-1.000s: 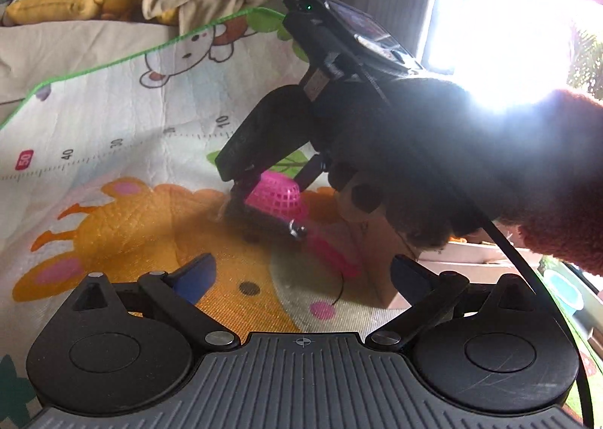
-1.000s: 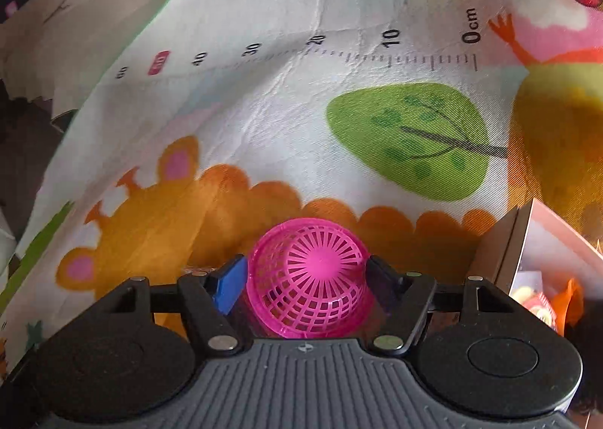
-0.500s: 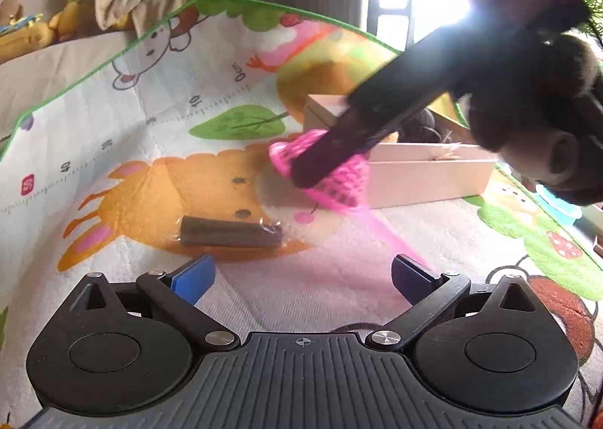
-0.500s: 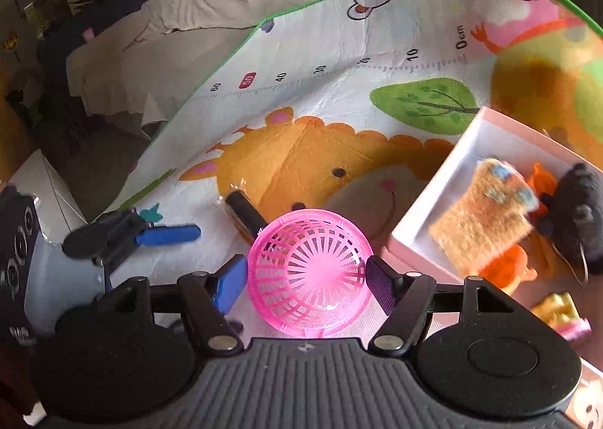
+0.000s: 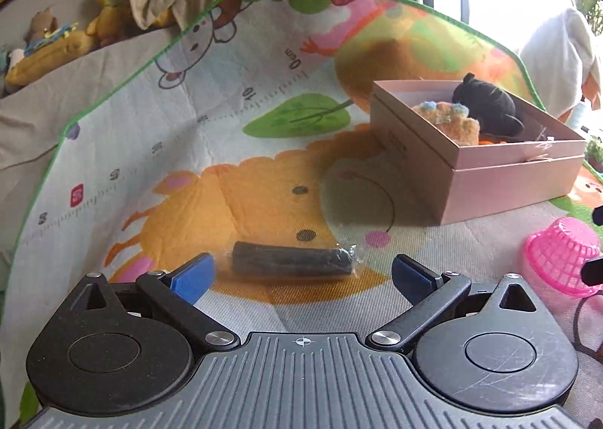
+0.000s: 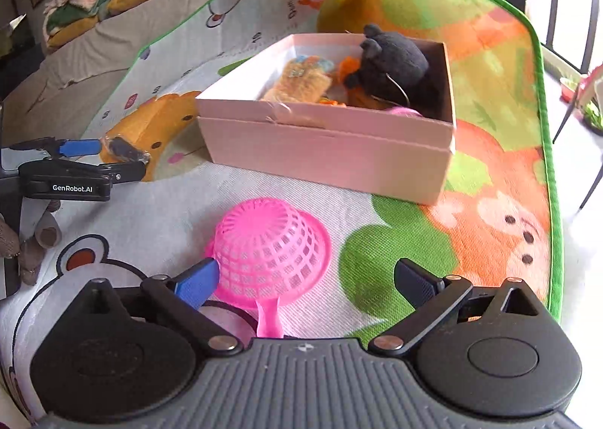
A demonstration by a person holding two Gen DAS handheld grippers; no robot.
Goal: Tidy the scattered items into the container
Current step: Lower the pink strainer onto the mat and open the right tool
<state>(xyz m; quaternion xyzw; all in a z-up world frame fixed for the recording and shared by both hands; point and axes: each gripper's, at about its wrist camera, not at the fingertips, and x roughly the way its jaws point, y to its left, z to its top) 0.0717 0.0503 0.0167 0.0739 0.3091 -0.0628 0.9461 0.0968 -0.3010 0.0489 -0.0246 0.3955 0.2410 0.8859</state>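
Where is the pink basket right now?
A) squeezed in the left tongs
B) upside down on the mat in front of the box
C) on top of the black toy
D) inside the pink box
B: the pink basket lies bottom-up on the mat, outside the box.

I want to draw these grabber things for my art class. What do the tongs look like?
Each of the tongs is black plastic with a ribbed grey base, two round discs and silver screws. The left tongs and right tongs each have one bright blue pad and one darker navy one. White "GenRobot.AI" lettering marks the side of the left one.
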